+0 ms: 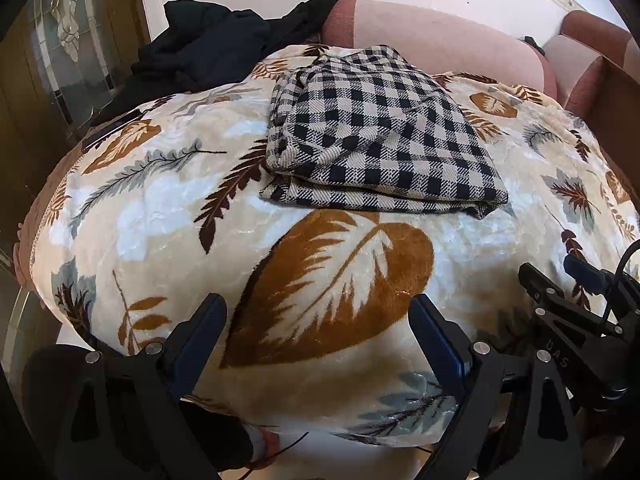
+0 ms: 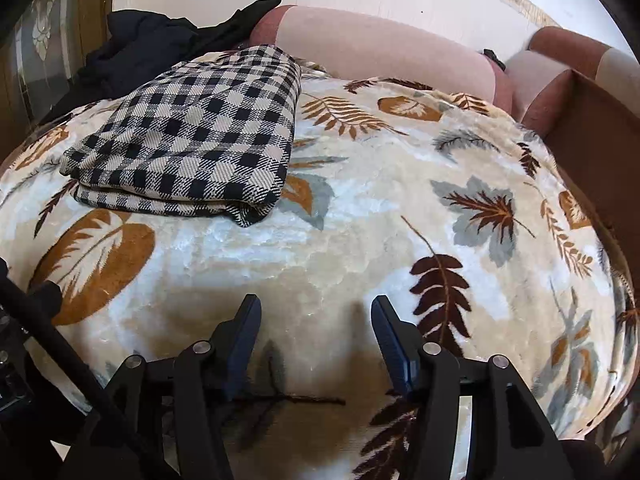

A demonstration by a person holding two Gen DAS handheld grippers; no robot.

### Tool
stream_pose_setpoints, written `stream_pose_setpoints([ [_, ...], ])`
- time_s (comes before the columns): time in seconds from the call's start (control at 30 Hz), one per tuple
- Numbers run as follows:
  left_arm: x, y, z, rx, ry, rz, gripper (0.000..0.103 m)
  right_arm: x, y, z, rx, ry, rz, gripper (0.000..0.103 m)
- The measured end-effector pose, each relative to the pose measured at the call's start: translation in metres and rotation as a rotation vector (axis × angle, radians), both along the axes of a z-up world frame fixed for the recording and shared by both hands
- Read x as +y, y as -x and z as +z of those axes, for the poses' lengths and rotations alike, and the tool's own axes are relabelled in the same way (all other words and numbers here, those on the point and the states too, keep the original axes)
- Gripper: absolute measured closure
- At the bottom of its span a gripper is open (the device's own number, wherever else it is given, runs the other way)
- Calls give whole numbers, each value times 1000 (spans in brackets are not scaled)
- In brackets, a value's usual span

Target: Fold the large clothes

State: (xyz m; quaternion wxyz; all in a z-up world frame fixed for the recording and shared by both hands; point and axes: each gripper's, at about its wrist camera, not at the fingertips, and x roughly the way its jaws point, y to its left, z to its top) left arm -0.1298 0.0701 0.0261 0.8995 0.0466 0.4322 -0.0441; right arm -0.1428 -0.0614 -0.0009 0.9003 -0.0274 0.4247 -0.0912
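On the leaf-patterned blanket [image 1: 160, 208], the folded checked garment [image 1: 380, 132] lies far from both grippers, well apart. Left gripper [image 1: 318, 312] and right gripper [image 2: 316, 312] hover near the blanket's near edge, jaws spread, holding nothing. Black clothes [image 1: 200, 44] lie far left.

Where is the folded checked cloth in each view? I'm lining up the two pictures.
Left wrist view: checked cloth sits upper centre on the leaf-print blanket.
Right wrist view: checked cloth sits upper left.
Shared landmark: the black clothes heaped behind its left side.
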Motion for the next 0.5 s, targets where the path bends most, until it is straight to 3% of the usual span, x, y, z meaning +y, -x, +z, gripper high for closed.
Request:
stream_pose_setpoints([
  [0.27, 0, 3, 3, -26, 11, -11, 12, 1, 2, 4, -18, 30, -2, 41],
  [0.5, -3, 3, -1, 2, 15, -17, 12, 8, 3, 3, -16, 62, 15, 38],
])
